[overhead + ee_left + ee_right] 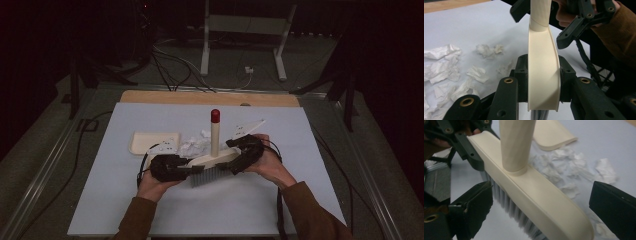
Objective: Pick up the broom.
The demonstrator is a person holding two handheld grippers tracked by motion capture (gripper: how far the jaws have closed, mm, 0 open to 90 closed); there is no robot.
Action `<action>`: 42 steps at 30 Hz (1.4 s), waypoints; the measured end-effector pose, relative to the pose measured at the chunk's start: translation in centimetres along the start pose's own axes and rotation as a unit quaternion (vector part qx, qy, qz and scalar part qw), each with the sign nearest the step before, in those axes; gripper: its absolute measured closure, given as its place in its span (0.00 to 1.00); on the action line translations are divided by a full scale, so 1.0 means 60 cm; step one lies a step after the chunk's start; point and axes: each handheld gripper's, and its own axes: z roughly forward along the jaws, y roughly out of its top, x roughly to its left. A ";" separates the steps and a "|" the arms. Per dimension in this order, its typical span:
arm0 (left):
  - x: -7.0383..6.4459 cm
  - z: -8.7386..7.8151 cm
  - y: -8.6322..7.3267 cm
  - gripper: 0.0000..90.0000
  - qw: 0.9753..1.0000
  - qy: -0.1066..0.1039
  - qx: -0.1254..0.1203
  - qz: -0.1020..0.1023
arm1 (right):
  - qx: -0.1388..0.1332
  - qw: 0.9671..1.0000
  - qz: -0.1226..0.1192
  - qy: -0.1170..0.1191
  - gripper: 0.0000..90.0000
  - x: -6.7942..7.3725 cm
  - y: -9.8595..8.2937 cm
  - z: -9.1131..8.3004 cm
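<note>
Cream plastic brush (pixel 216 159) stands mid-table on grey bristles, its handle upright w/ a red cap. L gripper (pixel 172 167) holds the head's 9 o'clock end, jaws clamped on both sides of the cream back. R gripper (pixel 245 152) sits at the 3 o'clock end, jaws apart, straddling the head w/o touching it. Crumpled paper scraps (pixel 195 146) lie just beyond the brush at 11 o'clock, betw. it and a cream dustpan (pixel 147 142) at 10 o'clock. White paper sheet (pixel 248 129) lies near, at 1 o'clock. Pale blue tabletop (pixel 300 165) underneath; cables trail from both grippers toward 6 o'clock.
</note>
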 end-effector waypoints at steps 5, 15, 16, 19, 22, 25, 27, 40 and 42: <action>0.000 -0.003 -0.001 0.77 1.000 -0.020 0.010 0.008 | 0.015 0.999 -0.018 0.022 0.17 0.006 0.003 0.013; -0.005 0.005 -0.002 0.77 0.998 -0.061 0.023 0.023 | 0.021 0.989 -0.061 0.131 0.46 0.011 -0.004 0.020; -0.006 0.006 -0.003 0.77 0.997 -0.062 0.025 0.026 | 0.025 0.988 -0.060 0.138 0.49 0.010 -0.005 0.019; -0.003 0.008 -0.005 0.77 0.997 -0.073 0.022 0.023 | 0.025 0.984 -0.065 0.165 0.60 0.007 -0.008 0.019; -0.003 0.009 -0.007 0.76 0.997 -0.076 0.018 0.021 | 0.026 0.981 -0.066 0.183 0.64 0.004 -0.011 0.018; -0.001 0.009 -0.007 0.66 0.998 -0.067 0.012 0.017 | 0.019 0.977 -0.069 0.203 0.74 0.004 -0.016 0.017; -0.002 0.013 -0.007 0.62 0.999 -0.046 0.015 0.014 | 0.022 0.979 -0.067 0.193 0.74 0.007 -0.015 0.018; -0.003 -0.026 -0.010 0.22 0.997 0.074 -0.026 -0.002 | 0.008 0.986 -0.037 0.163 0.74 -0.005 -0.016 0.015; -0.001 -0.043 -0.018 0.10 0.992 0.124 -0.036 -0.011 | 0.001 0.987 -0.020 0.158 0.74 -0.011 -0.016 0.012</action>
